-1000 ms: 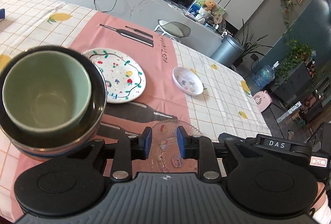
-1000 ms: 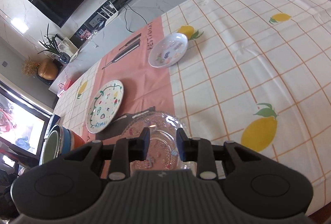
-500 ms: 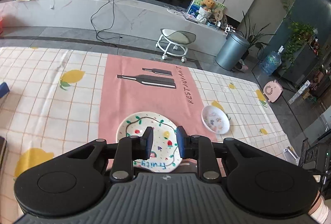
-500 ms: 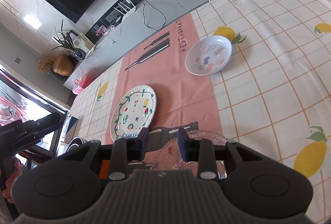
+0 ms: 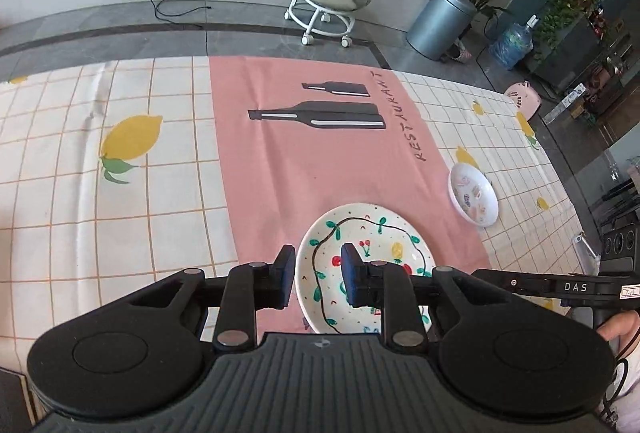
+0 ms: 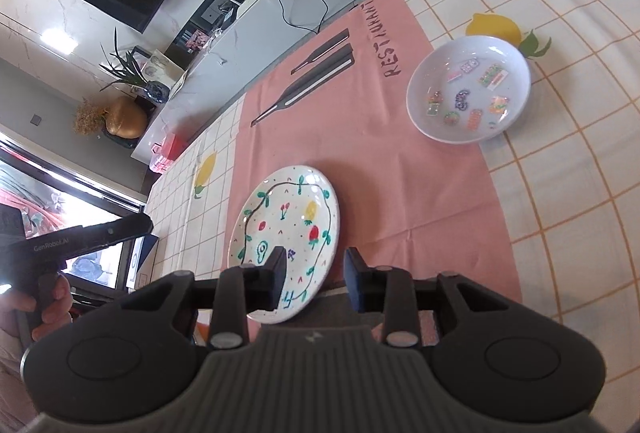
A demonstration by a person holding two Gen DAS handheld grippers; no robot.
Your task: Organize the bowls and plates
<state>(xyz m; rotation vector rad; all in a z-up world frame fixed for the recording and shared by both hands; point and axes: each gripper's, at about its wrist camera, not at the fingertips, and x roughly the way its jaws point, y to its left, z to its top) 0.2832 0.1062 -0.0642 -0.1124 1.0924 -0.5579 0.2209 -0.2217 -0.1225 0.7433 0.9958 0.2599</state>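
Left claw (image 5: 316,275): jaws apart, empty, over the near-left part of the plate (image 5: 372,233).
Plate: flat on the pink runner (image 5: 320,161), just ahead of both claws; left is nearer.
Right claw (image 6: 314,283): jaws apart, empty; plate ahead-left.
Dish (image 6: 468,89): far right, beyond both claws.

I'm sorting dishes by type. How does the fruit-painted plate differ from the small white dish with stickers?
The fruit-painted plate is wider and flatter; the small white dish is deeper, with a raised wall. The plate lies wholly on the pink runner; the dish straddles its edge onto the lemon cloth. Both are round, white, upright and empty.
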